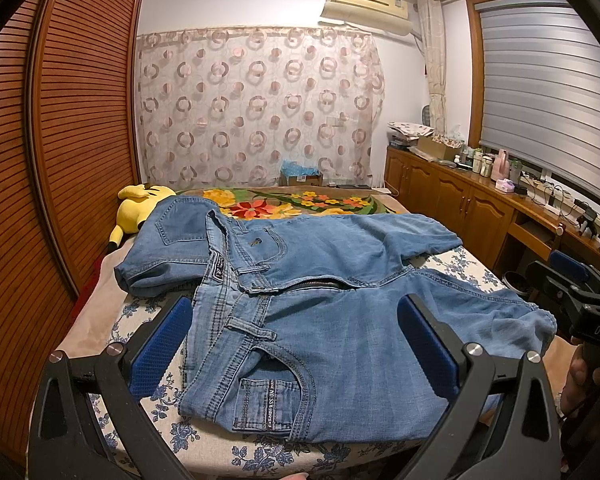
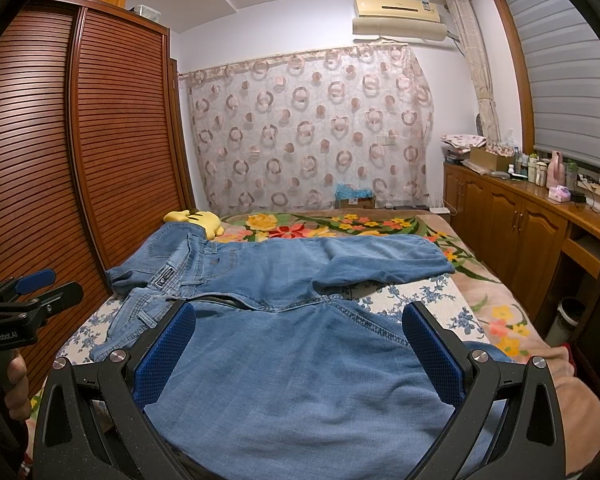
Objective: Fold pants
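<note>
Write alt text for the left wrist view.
Blue jeans lie spread, unfolded, on a floral bed, seen between the open left gripper. A yellow plush toy lies beyond them, by a wooden wardrobe.

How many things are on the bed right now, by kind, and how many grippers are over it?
Jeans: 1, spread out, not yet folded
Yellow plush toy: 1, at the far left corner
Bed covers: 2, blue-flowered sheet and bright floral blanket
Grippers: 2, left gripper and right gripper, both open
Total: 6
</note>
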The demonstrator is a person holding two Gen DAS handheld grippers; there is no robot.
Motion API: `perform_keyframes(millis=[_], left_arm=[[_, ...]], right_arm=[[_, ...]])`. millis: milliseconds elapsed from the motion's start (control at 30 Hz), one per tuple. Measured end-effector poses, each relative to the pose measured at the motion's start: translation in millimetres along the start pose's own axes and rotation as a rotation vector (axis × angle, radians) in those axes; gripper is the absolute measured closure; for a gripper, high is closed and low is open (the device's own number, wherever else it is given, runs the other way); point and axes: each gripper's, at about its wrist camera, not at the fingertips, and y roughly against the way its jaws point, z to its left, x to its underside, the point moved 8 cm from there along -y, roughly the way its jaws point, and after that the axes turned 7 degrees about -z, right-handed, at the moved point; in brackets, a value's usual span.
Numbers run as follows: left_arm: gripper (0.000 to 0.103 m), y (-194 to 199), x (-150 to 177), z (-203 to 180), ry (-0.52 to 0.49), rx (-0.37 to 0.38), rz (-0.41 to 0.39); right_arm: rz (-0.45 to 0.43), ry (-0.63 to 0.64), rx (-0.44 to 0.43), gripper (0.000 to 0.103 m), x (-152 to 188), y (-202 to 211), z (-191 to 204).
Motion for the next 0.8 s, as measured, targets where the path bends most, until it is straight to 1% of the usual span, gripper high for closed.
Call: perform_keyframes(millis=[533,700,800], left_arm=[[0.0,0,0,0,-0.001,0.0,0.0],[0.0,-3,4,8,0.006,-0.004,0.027],[0.0,-11,12,21,0.016,-0.027,0.049]], right_arm=[[0.004,0.0,-0.005,0.0,1,0,0],[0.023,0.015,-0.018,0.0,4,-7,-2],[0.039,0.022,-0.016,0.0,7,-12,-5]])
